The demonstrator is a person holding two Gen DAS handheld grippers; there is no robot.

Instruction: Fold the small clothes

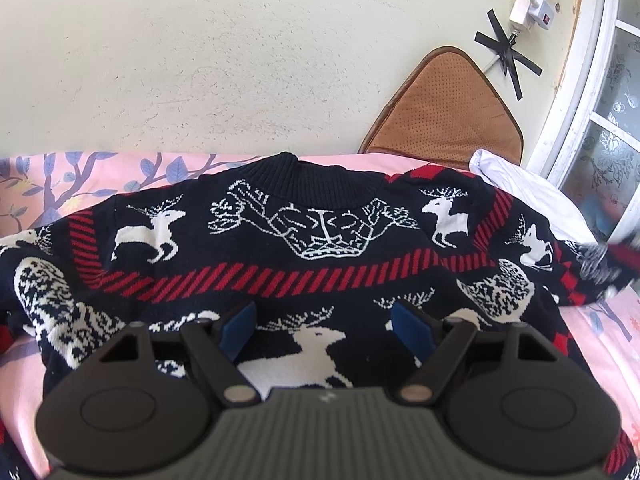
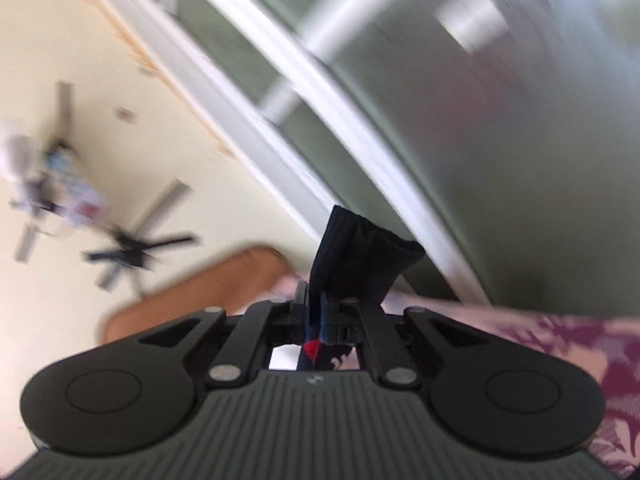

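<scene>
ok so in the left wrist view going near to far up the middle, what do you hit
left gripper, open over the sweater → big white reindeer → red striped band → white crest motif → dark ribbed collar → pink bedsheet → cream wall

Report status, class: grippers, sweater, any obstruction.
Left gripper open, above sweater on pink bedsheet. Right gripper shut on sweater cuff, lifted. No obstruction seen.
</scene>
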